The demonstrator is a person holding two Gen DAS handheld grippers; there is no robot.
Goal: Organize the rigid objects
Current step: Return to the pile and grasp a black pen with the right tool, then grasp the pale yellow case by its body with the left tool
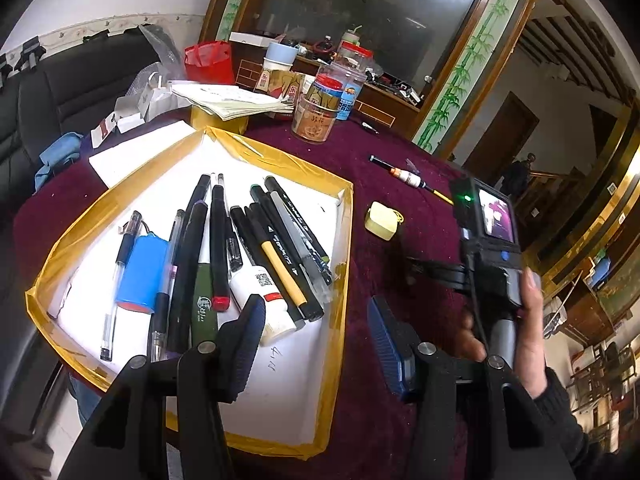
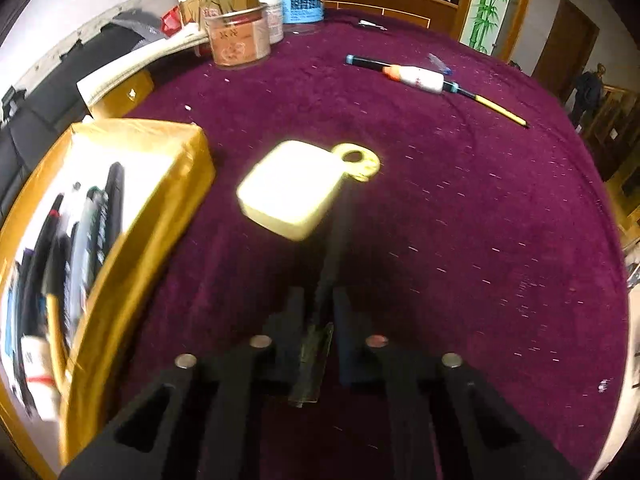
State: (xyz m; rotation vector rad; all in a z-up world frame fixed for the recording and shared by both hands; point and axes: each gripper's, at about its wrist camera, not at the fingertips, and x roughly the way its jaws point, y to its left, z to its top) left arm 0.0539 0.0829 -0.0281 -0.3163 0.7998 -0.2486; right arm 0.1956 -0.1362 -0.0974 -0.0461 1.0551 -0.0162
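A shallow box with yellow-taped walls (image 1: pixel 344 240) holds several pens and markers (image 1: pixel 280 248), a blue cylinder (image 1: pixel 142 270) and a white tube (image 1: pixel 264 292); it also shows in the right wrist view (image 2: pixel 160 184). My left gripper (image 1: pixel 316 332) is open and empty above the box's right wall. My right gripper (image 2: pixel 316 304) is shut on a thin black pen (image 2: pixel 332 256) that points forward toward a pale yellow case with a ring (image 2: pixel 292 188). That case lies on the cloth right of the box (image 1: pixel 382 220). A white tube with a black and yellow pen (image 2: pixel 424 78) lies farther back.
The table has a dark red cloth (image 2: pixel 460 260). Jars and bottles (image 2: pixel 240 36) and a stack of papers (image 1: pixel 232 100) stand at the back. White paper (image 1: pixel 136 152) lies left of the box. The right hand and its gripper camera (image 1: pixel 492 240) are at the right.
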